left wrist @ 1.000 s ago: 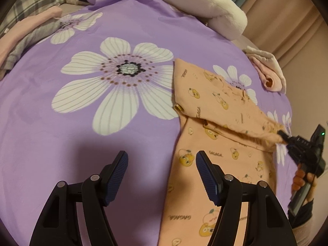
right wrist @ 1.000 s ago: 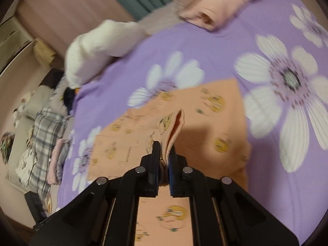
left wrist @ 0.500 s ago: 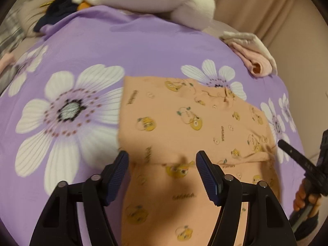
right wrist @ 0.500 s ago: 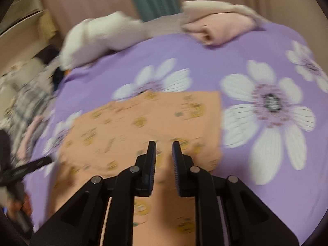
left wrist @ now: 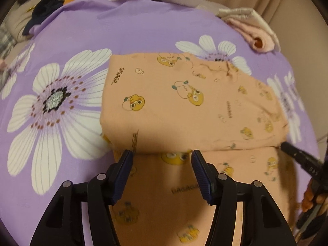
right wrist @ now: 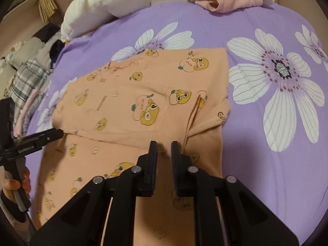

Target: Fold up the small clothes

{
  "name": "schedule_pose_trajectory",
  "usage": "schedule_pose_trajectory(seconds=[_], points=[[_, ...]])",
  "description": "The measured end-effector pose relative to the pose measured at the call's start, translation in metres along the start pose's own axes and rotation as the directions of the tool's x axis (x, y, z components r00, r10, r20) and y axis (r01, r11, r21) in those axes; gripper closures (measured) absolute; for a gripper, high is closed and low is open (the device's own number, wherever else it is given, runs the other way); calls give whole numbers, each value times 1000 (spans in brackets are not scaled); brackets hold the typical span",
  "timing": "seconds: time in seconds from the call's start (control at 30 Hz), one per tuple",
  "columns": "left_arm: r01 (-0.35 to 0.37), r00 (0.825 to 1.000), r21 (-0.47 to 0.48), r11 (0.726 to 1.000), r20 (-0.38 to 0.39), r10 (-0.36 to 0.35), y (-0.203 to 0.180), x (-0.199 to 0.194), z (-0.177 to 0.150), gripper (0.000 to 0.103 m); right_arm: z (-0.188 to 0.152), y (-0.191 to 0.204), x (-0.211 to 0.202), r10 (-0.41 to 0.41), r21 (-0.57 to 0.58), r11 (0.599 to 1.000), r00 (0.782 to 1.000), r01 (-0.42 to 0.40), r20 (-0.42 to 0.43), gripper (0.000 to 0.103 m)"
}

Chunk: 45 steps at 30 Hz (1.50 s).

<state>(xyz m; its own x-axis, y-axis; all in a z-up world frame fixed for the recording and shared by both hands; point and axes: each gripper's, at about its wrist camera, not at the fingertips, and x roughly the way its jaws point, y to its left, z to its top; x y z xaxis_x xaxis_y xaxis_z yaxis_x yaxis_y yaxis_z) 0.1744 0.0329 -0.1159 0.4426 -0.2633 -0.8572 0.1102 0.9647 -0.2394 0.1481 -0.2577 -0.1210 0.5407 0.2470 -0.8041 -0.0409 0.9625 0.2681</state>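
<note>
Garment point(left wrist: 184, 106) on purple floral bedspread point(left wrist: 143, 30)

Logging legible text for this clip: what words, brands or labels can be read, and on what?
"GAGAGA" – printed repeatedly on the orange garment, clearest near its left edge.
"GenRobot.AI" – on the left gripper, seen from the right wrist view.
"DAS" – partial letters on the right gripper; the rest is cut off.
Other small garment prints are too blurred to read.
</note>
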Motion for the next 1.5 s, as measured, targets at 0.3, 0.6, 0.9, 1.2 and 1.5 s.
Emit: schedule_pose_trajectory(seconds=[0.3,0.6,0.9,1.2,1.5], points=[[129,992,-159,979,31,-126,47,-52,-45,29,-40,-22,-63,49,69,996,997,-53,59,56],[308,948,-247,919,-4,-319,62,-41,-74,29,-82,-70,-66,162,255,955,987,-154,-10,54],[487,860,-300,821,0,-510,54,-35,-89,29,-94,-45,-45,338,249,915,940,-317,-47,54],[576,788,-294,763,-48,-614,52,-54,-134,29,-138,-40,-67,438,251,879,895,-406,-87,57],[603,759,-287,744,-82,-646,36,-61,-158,29,-167,-24,-82,476,247,865,870,-436,-131,57]])
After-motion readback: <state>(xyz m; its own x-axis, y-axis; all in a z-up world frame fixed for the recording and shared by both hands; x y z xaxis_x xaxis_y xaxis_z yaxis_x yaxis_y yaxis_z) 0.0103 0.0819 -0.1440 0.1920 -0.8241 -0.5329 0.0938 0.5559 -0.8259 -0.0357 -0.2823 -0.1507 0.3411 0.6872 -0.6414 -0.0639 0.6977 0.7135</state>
